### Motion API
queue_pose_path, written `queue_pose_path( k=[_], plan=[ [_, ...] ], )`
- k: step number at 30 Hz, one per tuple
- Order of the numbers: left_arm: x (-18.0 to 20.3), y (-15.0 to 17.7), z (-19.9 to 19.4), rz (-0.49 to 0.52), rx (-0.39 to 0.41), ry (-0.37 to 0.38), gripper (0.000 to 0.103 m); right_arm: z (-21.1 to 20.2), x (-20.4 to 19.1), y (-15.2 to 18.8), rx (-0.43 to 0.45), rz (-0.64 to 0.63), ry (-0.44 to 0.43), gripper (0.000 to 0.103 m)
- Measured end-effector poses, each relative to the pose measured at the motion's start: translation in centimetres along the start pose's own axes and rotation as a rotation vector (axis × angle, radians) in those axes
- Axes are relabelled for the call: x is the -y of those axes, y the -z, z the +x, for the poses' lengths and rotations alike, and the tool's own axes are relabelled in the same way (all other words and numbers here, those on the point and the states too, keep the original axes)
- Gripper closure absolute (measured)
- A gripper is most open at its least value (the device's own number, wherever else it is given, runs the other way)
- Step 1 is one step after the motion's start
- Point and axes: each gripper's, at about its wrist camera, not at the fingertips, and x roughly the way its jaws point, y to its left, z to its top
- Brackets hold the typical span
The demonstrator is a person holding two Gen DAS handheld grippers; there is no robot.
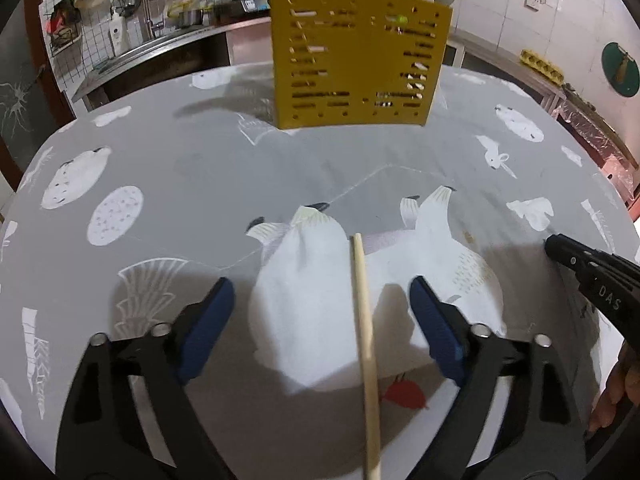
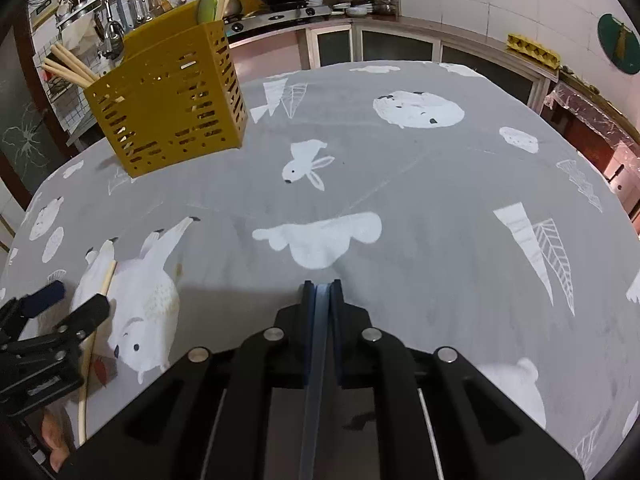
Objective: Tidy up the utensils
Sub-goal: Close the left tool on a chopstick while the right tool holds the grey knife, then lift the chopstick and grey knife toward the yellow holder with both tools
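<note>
In the left wrist view, the left hand-held gripper [image 1: 322, 300] fills the bottom of the frame, its blue-padded jaws spread wide on either side of a single pale wooden chopstick [image 1: 366, 344]. The chopstick lies flat on the worktop [image 1: 200, 184], a round surface under a grey cloth printed with white animals, and runs from lower centre up to mid-frame. Neither pad touches it. The stick is thin and round, so if the jaws close off-centre or too high above the cloth, it will likely roll aside or tip up at one end instead of being pinched.

At the right edge of that view, the black tip of the right hand-held gripper [image 2: 322, 292] pokes in near the left one; crowding could knock the stick. In its own view, bottom centre, its jaws are pressed together with nothing between them but their own blue pads.

Farther off, top centre in the left view, stands the yellow slotted plastic utensil holder [image 1: 360, 64], already holding other chopsticks [image 2: 68, 66]. A loosely gripped stick could slip in transit or catch on the holder's rim.
</note>
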Motion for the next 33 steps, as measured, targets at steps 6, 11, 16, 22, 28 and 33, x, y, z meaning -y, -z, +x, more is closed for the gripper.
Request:
queue_pose_path(
  k=[6,11,16,22,28,33],
  plan=[
    [1.2,-0.8,0.8,0.017,-0.024,0.004,0.057,0.4,0.2,-0.4,0.005,-0.01,-0.035,0.095],
    [1.9,-1.1,0.8,0.032,-0.047,0.024,0.079,0.7,0.2,-0.6,0.005,-0.008,-0.046,0.095],
    [2.0,-1.5,1.3,0.043,-0.042,0.018,0.084,0.8,-0.2,-0.7,0.014,-0.026,-0.038,0.095],
    [1.6,-1.7,1.4,0.021,-0.023,0.029,0.098,0.6,-0.5,-0.7,0.028,-0.041,-0.041,0.095],
    [1.0,-1.7,0.9,-0.006,-0.004,0.059,0.099,0.1,-0.8,-0.8,0.043,-0.046,-0.061,0.095],
    [0.4,-2.0,-1.3,-0.012,0.069,0.069,0.099,-1.2,-1.2,-1.3,0.09,-0.048,-0.08,0.097]
  ],
)
